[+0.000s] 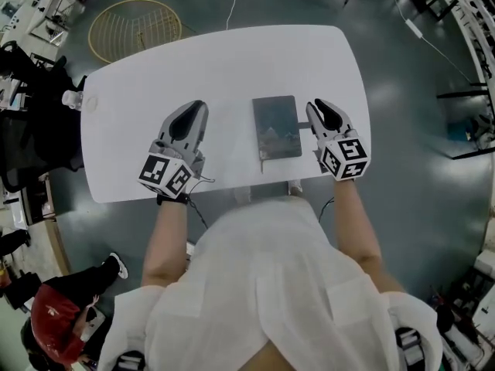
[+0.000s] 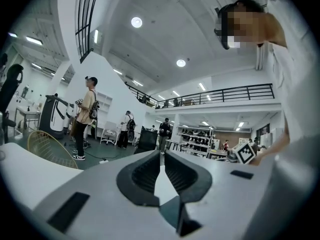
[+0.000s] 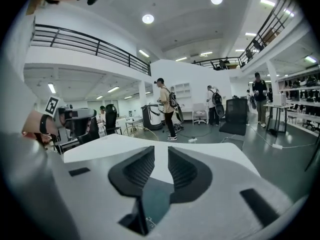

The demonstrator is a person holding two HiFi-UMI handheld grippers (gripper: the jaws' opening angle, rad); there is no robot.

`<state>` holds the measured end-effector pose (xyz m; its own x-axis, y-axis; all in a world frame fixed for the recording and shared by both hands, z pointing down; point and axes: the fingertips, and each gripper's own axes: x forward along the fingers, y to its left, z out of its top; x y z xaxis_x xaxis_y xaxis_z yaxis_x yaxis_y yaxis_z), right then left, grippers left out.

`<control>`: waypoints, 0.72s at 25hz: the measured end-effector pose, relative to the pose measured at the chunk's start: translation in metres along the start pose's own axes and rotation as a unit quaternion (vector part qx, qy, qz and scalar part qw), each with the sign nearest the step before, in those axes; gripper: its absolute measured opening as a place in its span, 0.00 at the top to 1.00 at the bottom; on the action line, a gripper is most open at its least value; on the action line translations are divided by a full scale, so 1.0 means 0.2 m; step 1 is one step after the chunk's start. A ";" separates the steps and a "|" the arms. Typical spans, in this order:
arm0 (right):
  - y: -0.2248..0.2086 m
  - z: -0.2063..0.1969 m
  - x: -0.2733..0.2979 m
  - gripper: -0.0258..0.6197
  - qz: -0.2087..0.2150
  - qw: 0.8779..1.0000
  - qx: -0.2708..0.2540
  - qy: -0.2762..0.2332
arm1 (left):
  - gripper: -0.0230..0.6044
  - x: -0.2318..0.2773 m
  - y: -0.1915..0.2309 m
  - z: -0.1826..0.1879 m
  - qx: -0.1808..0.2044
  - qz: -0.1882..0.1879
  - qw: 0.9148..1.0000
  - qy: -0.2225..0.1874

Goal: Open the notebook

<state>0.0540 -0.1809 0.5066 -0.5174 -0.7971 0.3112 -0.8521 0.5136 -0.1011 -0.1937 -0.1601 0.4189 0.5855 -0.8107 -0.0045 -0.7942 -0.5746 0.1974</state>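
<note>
The closed dark grey notebook (image 1: 276,127) lies flat near the front edge of the white table (image 1: 232,60), with its spine toward the person. My left gripper (image 1: 203,105) is over the table to the left of the notebook, a hand's width from it; its jaws (image 2: 161,156) meet at the tips with nothing between them. Close to the notebook's right edge is my right gripper (image 1: 311,107), whose jaws (image 3: 161,151) stand a narrow gap apart and empty. Neither gripper view shows the notebook.
A clear plastic bottle (image 1: 71,99) lies at the table's left edge. A round wire basket (image 1: 135,28) stands on the floor beyond the table's far left corner. Several people (image 3: 167,109) stand farther off in the hall.
</note>
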 end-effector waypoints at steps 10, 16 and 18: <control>-0.07 -0.34 0.18 0.79 -0.011 0.997 0.034 0.073 | 0.92 0.07 0.06 -0.25 -0.017 0.008 0.999 0.039; -0.10 -0.55 0.25 0.78 -0.003 0.990 0.063 0.125 | 0.92 0.14 0.04 -0.41 -0.035 0.006 0.997 0.063; -0.09 -0.62 0.27 0.78 -0.002 0.987 0.072 0.142 | 0.92 0.14 0.02 -0.45 -0.040 0.005 0.997 0.069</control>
<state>0.0520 -0.1936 0.6426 -0.4891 -0.6675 0.5615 -0.8666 0.4449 -0.2260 -0.1667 -0.1753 0.5076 0.5986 -0.7902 0.1315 -0.7879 -0.5511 0.2749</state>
